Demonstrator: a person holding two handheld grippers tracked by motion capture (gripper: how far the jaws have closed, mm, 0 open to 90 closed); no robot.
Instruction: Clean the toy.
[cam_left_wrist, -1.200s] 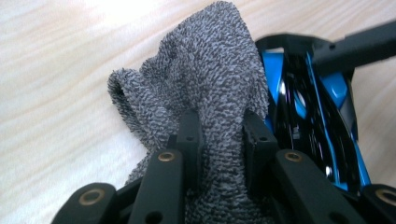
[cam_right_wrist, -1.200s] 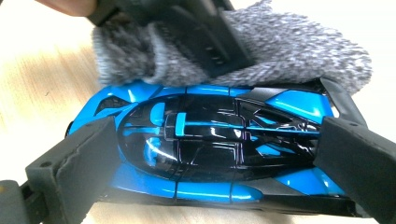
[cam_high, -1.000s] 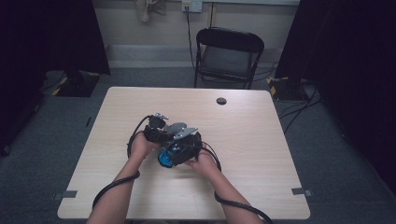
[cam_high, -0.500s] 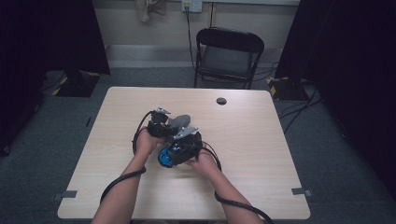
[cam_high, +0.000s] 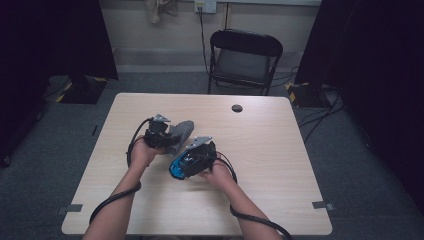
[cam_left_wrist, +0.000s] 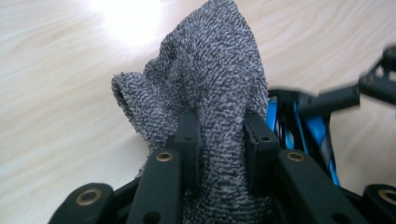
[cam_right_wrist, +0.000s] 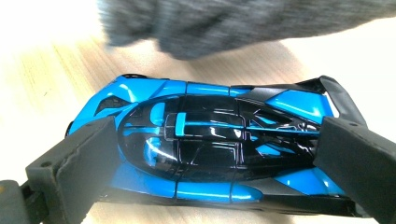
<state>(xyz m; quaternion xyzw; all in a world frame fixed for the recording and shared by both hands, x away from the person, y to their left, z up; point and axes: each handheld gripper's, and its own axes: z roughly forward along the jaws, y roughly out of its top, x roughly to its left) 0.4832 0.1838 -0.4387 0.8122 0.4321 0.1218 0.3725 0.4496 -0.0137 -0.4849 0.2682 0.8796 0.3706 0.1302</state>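
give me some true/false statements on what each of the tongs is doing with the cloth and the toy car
1. The left tongs are shut on the grey cloth. True.
2. The right tongs hold a red toy car. False: the toy car is blue and black.
3. The right tongs' jaws stand at the car's nose and tail. True.
4. The cloth lies flat on the chair. False: it is bunched between the left tongs' jaws above the table; the chair stands behind the table.
5. A small dark round thing sits near the table's far edge. True.
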